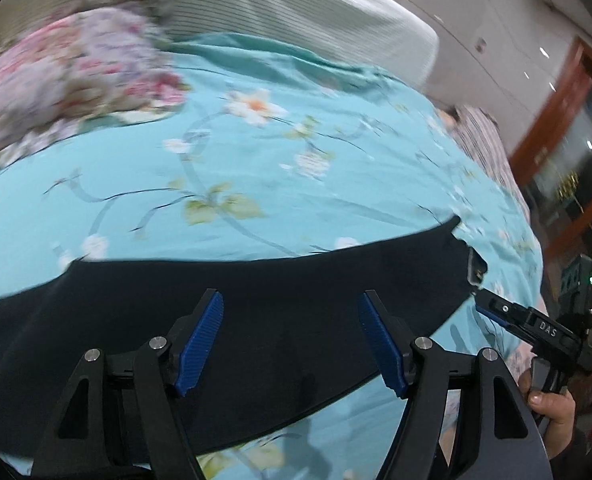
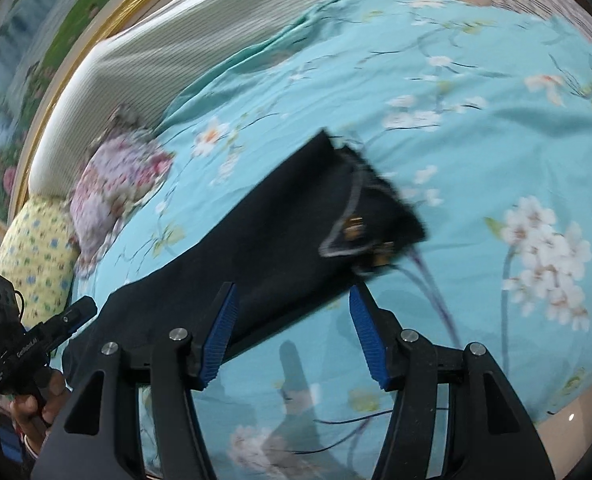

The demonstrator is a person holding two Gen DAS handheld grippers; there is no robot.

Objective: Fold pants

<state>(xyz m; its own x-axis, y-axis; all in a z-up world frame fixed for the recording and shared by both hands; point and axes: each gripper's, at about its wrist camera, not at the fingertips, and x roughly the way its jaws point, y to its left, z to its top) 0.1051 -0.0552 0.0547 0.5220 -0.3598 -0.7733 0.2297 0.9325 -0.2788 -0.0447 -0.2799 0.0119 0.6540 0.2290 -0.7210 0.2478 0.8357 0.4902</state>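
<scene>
Dark navy pants (image 1: pixel 256 304) lie flat in a long band on a turquoise floral bedsheet (image 1: pixel 280 168). In the right wrist view the pants (image 2: pixel 280 236) run from lower left to their waist end with a grey-edged pocket (image 2: pixel 347 224). My left gripper (image 1: pixel 290 340) is open and empty, hovering over the middle of the pants. My right gripper (image 2: pixel 294 336) is open and empty, above the pants' near edge by the waist. In the left wrist view the right gripper (image 1: pixel 483 300) shows at the pants' right end. In the right wrist view the left gripper (image 2: pixel 84 308) shows at lower left.
A floral pink-and-lilac bundle (image 1: pixel 68 76) lies at the head of the bed beside a yellow patterned pillow (image 2: pixel 36 256). A white striped headboard cushion (image 1: pixel 296 8) stands behind. A striped cloth (image 1: pixel 483 140) lies at the bed's far side. The bed's edge (image 2: pixel 575 412) is at lower right.
</scene>
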